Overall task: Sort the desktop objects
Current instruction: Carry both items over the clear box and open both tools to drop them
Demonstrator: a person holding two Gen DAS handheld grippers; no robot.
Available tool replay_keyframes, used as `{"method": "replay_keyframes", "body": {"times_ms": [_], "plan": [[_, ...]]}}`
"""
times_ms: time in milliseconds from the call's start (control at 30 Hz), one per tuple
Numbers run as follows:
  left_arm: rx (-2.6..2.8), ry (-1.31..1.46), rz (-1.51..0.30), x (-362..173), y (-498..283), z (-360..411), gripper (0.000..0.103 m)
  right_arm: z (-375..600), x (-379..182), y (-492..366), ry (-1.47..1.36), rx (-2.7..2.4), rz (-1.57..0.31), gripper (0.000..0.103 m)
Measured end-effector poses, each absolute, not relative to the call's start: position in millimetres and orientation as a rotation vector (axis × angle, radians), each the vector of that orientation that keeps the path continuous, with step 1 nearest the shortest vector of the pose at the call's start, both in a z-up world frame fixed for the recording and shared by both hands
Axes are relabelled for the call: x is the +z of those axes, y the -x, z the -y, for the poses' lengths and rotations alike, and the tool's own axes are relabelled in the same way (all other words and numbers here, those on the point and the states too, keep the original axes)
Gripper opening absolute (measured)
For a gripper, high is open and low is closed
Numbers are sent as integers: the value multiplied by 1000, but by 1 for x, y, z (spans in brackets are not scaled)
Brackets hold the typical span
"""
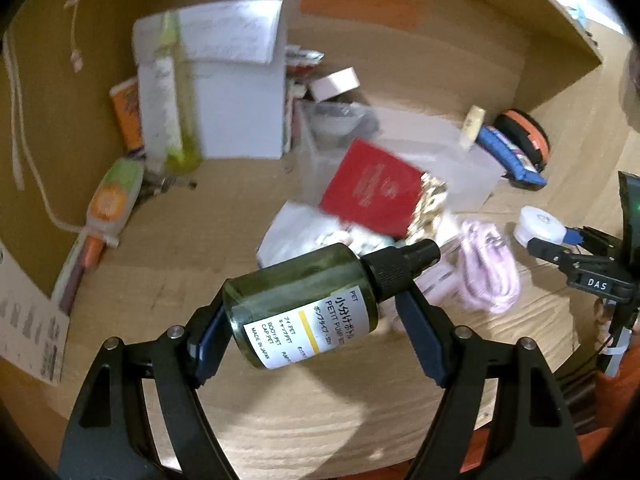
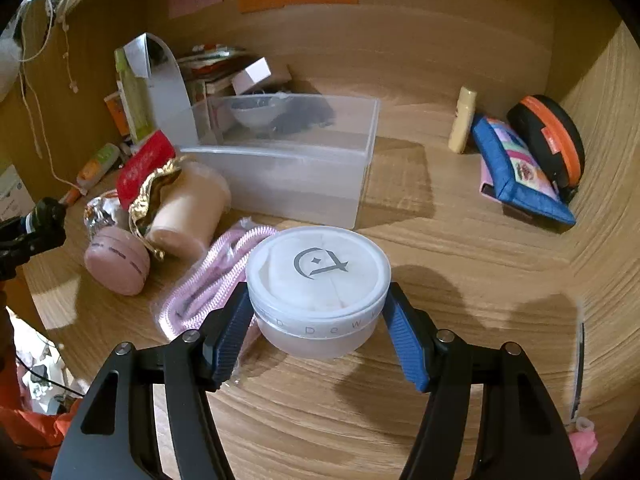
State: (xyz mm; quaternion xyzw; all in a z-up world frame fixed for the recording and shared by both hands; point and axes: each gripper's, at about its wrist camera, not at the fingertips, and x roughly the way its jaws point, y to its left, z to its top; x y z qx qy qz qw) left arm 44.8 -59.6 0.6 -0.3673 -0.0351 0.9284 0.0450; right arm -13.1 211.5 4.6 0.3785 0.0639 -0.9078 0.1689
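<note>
My left tool (image 1: 316, 312) clamps a dark green spray bottle (image 1: 304, 308); my right tool (image 2: 318, 320) clamps a round white jar (image 2: 318, 280) (both lifted). The translucent plastic bin (image 2: 288, 176) awaits; clutter remains on the wooden worktop (image 2: 460, 280).

The light wood-grain tabletop (image 2: 420, 240) carries a clear rectangular plastic bin (image 2: 288, 176) straight ahead of the right fingers (image 2: 404, 340). Left of those fingers lie a coiled pink braided cord (image 2: 208, 288), a round pink macaron-shaped case (image 2: 118, 260) and a beige cylinder on its side (image 2: 188, 208). Far right, a blue fabric pouch (image 2: 520, 168) leans beside a black-and-orange round case (image 2: 552, 140) and a small cream tube (image 2: 463, 120).
</note>
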Motion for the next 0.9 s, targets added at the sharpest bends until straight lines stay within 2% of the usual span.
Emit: {"method": "replay_keyframes", "body": {"times_ms": [567,900], "plan": [[2757,916,-36,58,-6,10,78,-206,58,42,-867,-2609,-133,62],[2750,938,-47,70,43,5,78,-198,78,85,-817,-2607,-87,62]]}}
